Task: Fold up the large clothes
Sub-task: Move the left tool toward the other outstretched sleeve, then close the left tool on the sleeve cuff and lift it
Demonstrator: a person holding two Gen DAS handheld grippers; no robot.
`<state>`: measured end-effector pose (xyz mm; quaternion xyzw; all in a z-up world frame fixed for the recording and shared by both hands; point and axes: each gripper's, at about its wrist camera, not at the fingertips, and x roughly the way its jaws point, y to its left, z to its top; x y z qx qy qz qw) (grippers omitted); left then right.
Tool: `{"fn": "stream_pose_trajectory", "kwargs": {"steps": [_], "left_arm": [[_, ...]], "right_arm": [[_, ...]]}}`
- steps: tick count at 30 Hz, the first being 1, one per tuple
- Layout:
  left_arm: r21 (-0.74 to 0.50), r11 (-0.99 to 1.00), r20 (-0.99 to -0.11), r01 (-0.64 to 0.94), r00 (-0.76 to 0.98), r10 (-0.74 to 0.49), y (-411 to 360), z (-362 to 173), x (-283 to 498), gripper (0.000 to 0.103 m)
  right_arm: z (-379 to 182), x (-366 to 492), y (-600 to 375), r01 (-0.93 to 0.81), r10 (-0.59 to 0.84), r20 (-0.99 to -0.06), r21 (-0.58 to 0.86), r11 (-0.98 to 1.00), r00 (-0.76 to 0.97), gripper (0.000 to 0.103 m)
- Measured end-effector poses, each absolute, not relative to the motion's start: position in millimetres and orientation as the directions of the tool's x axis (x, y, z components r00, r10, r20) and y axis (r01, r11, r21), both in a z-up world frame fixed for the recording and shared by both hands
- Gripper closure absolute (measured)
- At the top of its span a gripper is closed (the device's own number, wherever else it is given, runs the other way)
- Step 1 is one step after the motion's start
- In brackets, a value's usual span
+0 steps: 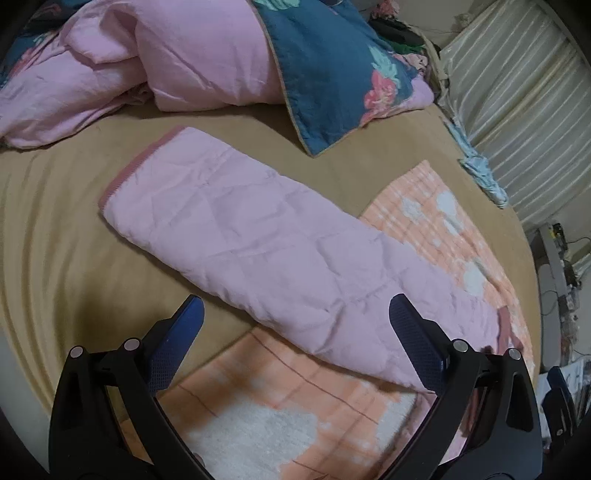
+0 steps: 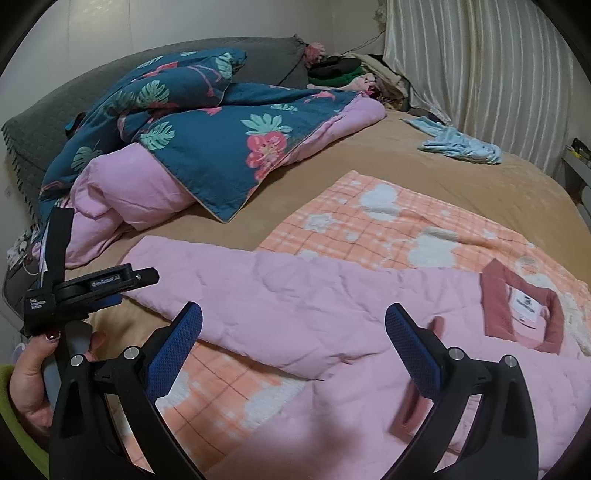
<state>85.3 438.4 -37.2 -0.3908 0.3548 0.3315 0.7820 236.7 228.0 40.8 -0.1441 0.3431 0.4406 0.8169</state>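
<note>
Hovering over the bed point(image 1: 55, 206), both my left gripper point(image 1: 295, 314) and right gripper point(image 2: 293, 325) gape wide, empty. The pink jacket point(image 2: 332, 306) lies on the orange blanket point(image 2: 388, 229), its sleeve point(image 1: 236, 229) stretching beyond my left fingertips point(image 1: 400, 306).

Bed covered by tan sheet point(image 2: 424, 162), fills most of both views; grey padded headboard point(image 2: 55, 110) at 10 o'clock in right wrist view, against plain pale wall point(image 2: 184, 22); cream pleated curtain point(image 2: 480, 74) at 1 o'clock, also at 2 o'clock in left wrist view point(image 1: 509, 110); grey shelf unit point(image 1: 554, 266) at 3 o'clock beside bed, cables on it; lighting dim, even, indoor.
</note>
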Motion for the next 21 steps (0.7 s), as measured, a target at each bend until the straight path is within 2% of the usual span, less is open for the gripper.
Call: {"fn": "stream_pose_trajectory", "kwargs": {"steps": [15, 21], "left_arm": [[-0.399, 0.300, -0.879, -0.867, 0.454, 0.143, 485, -97, 81, 0.009], [-0.475, 0.192, -0.848, -0.859, 0.504, 0.160, 505, -116, 75, 0.009]], "right_arm": [[7, 224, 263, -0.849, 0.597, -0.739, 0.065, 0.524, 0.312, 0.004], [-5, 231, 255, -0.835, 0.580, -0.751, 0.070, 0.546, 0.316, 0.004]]}}
